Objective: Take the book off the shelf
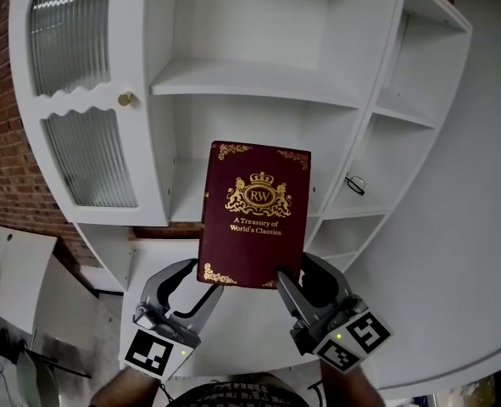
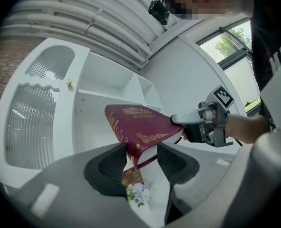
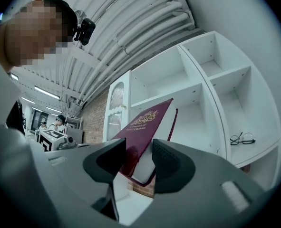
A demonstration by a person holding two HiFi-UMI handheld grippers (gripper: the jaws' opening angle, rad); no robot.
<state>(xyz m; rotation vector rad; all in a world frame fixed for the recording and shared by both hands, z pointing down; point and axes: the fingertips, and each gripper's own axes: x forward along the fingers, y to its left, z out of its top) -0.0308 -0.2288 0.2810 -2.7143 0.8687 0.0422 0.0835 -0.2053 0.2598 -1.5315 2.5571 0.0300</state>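
Observation:
A dark red book (image 1: pixel 254 214) with gold print is held in the air in front of the white shelf unit (image 1: pixel 242 83), clear of its boards. My left gripper (image 1: pixel 201 288) is shut on the book's lower left corner, and my right gripper (image 1: pixel 280 285) is shut on its lower right corner. In the left gripper view the book (image 2: pixel 138 127) sits between the jaws, with the right gripper (image 2: pixel 207 125) at its far edge. In the right gripper view the book (image 3: pixel 142 137) stands tilted between the jaws.
The shelf unit has a ribbed glass door (image 1: pixel 72 83) with a brass knob (image 1: pixel 125 99) at left. A pair of glasses (image 1: pixel 355 183) lies in a right compartment. Brick wall (image 1: pixel 0 142) runs behind at left. A small flower bunch (image 2: pixel 136 194) shows below the left gripper.

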